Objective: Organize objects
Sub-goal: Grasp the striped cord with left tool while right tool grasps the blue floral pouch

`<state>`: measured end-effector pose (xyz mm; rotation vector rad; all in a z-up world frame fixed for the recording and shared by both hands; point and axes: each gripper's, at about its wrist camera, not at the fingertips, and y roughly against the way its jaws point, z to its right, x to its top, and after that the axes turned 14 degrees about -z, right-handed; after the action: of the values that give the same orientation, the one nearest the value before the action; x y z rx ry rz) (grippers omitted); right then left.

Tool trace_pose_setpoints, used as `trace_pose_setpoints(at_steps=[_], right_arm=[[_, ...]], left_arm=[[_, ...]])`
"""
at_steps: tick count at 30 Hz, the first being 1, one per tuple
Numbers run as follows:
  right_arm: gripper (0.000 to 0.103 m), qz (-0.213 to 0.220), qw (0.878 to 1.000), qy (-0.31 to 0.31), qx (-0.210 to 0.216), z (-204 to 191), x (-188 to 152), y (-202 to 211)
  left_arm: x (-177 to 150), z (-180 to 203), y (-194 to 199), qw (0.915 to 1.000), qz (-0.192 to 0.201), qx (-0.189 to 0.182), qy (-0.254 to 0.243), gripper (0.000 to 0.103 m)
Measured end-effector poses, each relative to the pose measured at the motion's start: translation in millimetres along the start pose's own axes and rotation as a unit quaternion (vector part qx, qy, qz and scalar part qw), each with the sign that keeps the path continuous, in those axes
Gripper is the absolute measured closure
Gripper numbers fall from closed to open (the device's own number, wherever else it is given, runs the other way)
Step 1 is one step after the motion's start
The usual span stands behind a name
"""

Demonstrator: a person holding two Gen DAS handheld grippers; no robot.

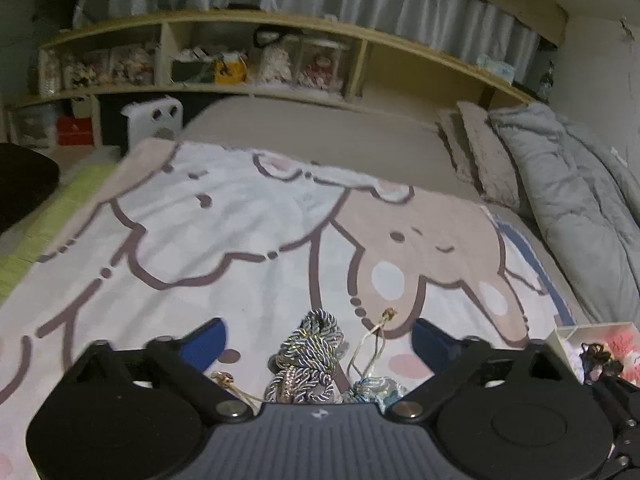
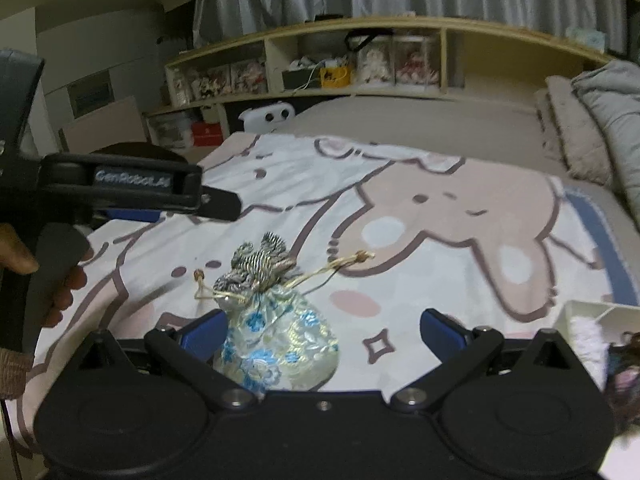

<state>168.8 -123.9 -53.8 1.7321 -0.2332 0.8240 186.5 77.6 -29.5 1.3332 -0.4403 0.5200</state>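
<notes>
A small brocade drawstring pouch [image 2: 276,344] with blue flowers lies on the cartoon-print blanket [image 2: 400,208]. Its gathered top of twisted grey cord [image 1: 314,344] and gold drawstrings [image 1: 372,340] point away from me. My left gripper [image 1: 318,332] stands open with the pouch's top low between its blue fingers [image 1: 204,344], pads apart from it. My right gripper [image 2: 322,320] is open too, and the pouch sits by its left finger [image 2: 200,334]. In the right wrist view the left gripper [image 2: 224,206] hangs above the blanket at upper left, held by a hand [image 2: 60,280].
A white box [image 2: 580,312] holding fluffy pink and dark small items sits at the blanket's right edge, also in the left wrist view as the box [image 1: 560,338]. Pillows and a grey quilt [image 1: 568,200] line the right side. A wooden shelf [image 1: 260,90] with boxes runs behind the bed.
</notes>
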Motion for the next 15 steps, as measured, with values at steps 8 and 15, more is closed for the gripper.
trace_pose_setpoints(at_steps=[8,15], right_arm=[[0.000,-0.044,0.998,0.007,0.054,5.6,-2.9,-44.4],[0.000,-0.070,0.992,0.043,0.092,0.3,-3.1,-68.4]], left_arm=[[3.2,-11.2,-49.5,0.9973,-0.066,-0.030,-0.013,0.022],[3.6,-19.3,-76.7,0.9949,-0.094,-0.031,-0.019,0.026]])
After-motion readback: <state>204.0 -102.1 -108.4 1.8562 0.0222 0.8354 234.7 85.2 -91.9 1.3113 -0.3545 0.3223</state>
